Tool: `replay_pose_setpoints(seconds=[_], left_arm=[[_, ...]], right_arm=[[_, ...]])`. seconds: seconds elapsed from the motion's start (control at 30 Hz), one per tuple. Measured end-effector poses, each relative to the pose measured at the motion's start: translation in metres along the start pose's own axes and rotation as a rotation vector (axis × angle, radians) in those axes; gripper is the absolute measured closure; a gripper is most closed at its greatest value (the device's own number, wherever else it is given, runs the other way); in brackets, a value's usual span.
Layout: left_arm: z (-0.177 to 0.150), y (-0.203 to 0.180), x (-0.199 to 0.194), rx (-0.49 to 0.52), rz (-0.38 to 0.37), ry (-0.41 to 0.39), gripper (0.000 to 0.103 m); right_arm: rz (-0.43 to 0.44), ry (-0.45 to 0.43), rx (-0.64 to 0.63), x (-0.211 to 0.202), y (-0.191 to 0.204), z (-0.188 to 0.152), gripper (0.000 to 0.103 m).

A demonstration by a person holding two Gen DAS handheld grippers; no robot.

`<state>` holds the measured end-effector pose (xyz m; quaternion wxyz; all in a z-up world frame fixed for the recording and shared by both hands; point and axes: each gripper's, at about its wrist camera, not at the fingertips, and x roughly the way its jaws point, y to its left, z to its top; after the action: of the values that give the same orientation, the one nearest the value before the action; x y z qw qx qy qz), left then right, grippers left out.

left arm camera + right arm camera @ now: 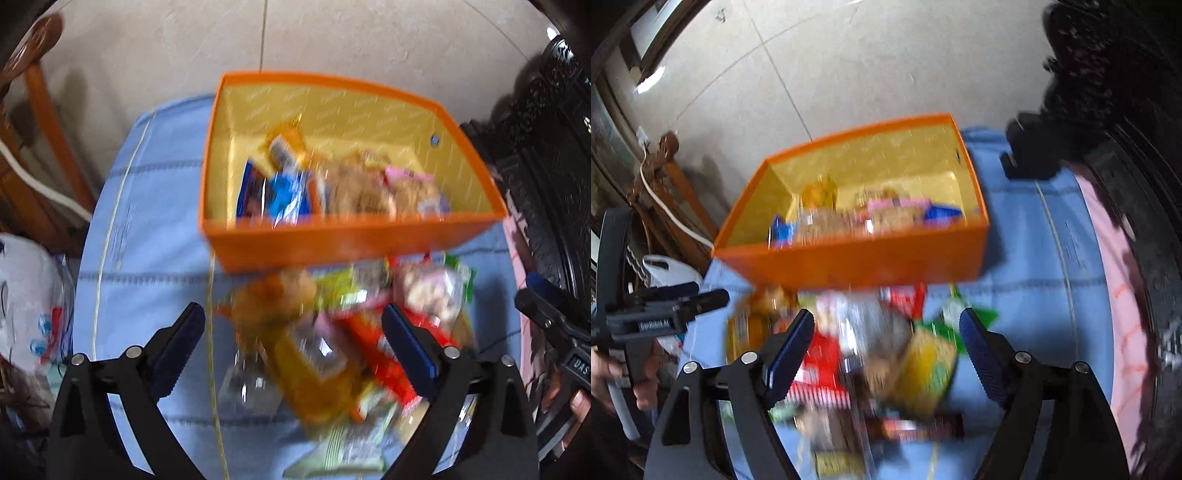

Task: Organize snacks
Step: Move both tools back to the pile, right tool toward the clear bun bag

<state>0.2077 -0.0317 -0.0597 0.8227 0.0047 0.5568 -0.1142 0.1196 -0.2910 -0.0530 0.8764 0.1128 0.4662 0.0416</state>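
Note:
An orange box [332,242] with a yellow inside stands on the blue cloth and holds several snack packets [295,184]. It also shows in the right wrist view [857,264]. A blurred pile of loose snacks [332,332] lies in front of the box, also seen in the right wrist view [871,350]. My left gripper [293,347] is open and empty above the pile. My right gripper [886,347] is open and empty above the same pile. Both views are motion-blurred.
The blue cloth [147,240] covers the table. A wooden chair [33,147] and a white plastic bag [26,295] are at the left. Dark carved furniture [546,147] stands at the right. The other gripper shows at the frame edges [554,332] [657,310].

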Motion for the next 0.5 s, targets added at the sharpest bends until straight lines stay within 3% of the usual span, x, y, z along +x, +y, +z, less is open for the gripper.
replay_pose_setpoints(seconds=[0.2,0.3,0.5], left_arm=[[-0.049,0.008,0.006,-0.042,0.001,0.069,0.009],[-0.067,0.01,0.005,-0.049,-0.005,0.089,0.009],[-0.089,0.012,-0.004,-0.035,0.011,0.09,0.009]], right_arm=[[-0.021,0.08,0.05,-0.009,-0.008,-0.057,0.015],[0.008,0.139,0.113,-0.009,-0.009,-0.078,0.012],[0.045,0.185,0.076,-0.011,0.006,-0.11,0.012]])
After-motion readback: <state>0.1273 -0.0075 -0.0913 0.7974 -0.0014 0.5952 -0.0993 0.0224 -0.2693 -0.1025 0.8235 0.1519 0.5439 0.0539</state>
